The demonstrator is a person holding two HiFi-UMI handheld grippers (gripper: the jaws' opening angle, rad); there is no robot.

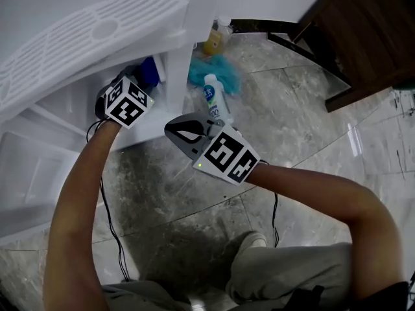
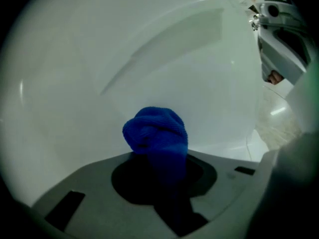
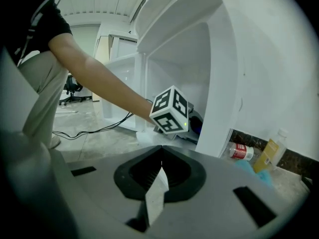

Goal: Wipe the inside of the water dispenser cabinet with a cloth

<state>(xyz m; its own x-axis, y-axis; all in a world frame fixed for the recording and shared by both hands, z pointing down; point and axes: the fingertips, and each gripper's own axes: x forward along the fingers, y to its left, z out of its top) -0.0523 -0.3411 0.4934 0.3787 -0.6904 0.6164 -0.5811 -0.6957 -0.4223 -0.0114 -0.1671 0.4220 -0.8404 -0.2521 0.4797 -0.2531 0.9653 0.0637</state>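
1. Blue microfibre cloth (image 2: 155,133): bunched into a wad and pinched by the left hand-held gripper (image 2: 164,176), whose jaws are part-closed on its lower end. The wad sticks out past the tips, inside the white dispenser cabinet (image 2: 149,54). Whether it touches the wall, can't tell.
2. Handling: soft, light, v. squashy. The pile prob. grips the pads OK, but rubbing could drag a thin pinch loose.
3. Where to hold: mid-bunch, as now, w/ enough free cloth in front to act as the wiping pad.
4. Cabinet plastic looks smooth, hard and glossy, so the cloth should slide easily w/ modest pressure.
5. Right hand-held gripper (image 3: 161,158): jaws fully together, holding nothing, outside the cabinet opening.
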